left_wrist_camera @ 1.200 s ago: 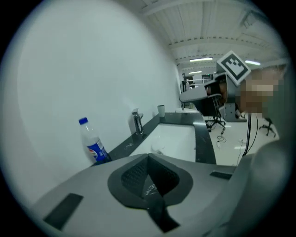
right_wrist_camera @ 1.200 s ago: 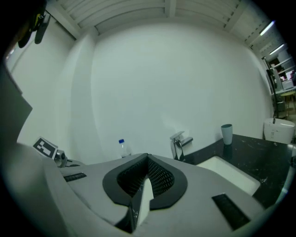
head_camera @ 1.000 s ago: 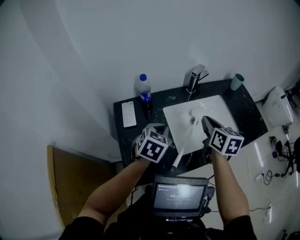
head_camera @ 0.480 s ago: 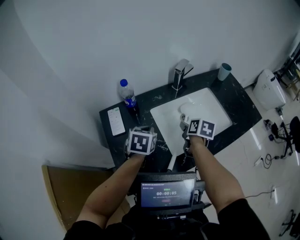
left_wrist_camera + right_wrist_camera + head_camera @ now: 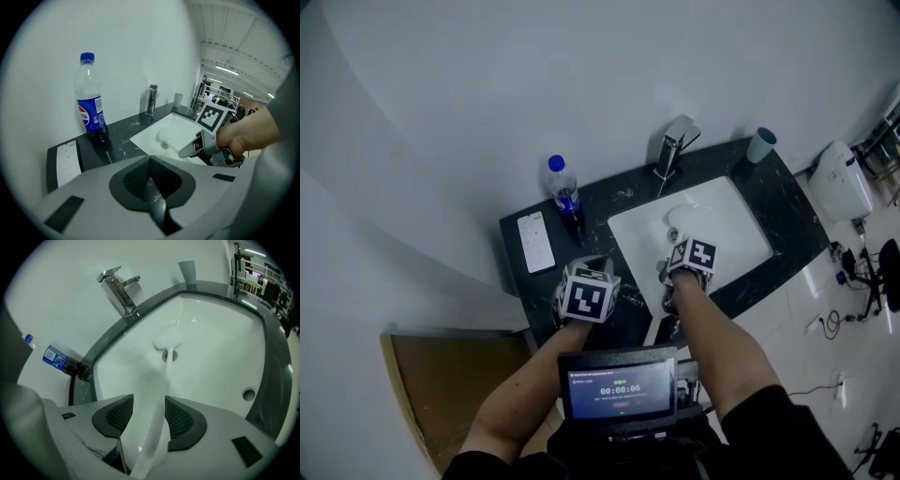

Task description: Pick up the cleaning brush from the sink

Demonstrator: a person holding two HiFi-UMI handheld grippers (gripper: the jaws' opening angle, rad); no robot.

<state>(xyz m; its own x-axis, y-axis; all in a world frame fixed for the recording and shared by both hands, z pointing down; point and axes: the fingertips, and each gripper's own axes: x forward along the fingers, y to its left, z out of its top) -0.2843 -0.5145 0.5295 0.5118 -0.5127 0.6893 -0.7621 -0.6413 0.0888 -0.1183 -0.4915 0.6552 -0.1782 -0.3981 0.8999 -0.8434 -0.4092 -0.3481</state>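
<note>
The white cleaning brush (image 5: pixel 157 404) lies in the white sink (image 5: pixel 220 343), its head by the drain and its long handle running toward me. Its handle end (image 5: pixel 654 330) pokes over the counter's front edge. My right gripper (image 5: pixel 150 416) points steeply down into the basin and is open, with the handle between its jaws. Seen from the head, the right gripper (image 5: pixel 667 272) is over the sink's front left part. My left gripper (image 5: pixel 150 180) is shut and empty. It hovers over the black counter (image 5: pixel 591 220), left of the sink (image 5: pixel 731 202).
A cola bottle (image 5: pixel 566 199) and a flat white device (image 5: pixel 535 241) sit on the counter's left part. A chrome faucet (image 5: pixel 673 145) stands behind the basin, a grey cup (image 5: pixel 760 145) at the back right corner. A white fixture (image 5: pixel 842 178) stands on the floor at right.
My right gripper has dropped into the basin and tipped downward over the brush handle. The left gripper has sunk a little over the counter.
</note>
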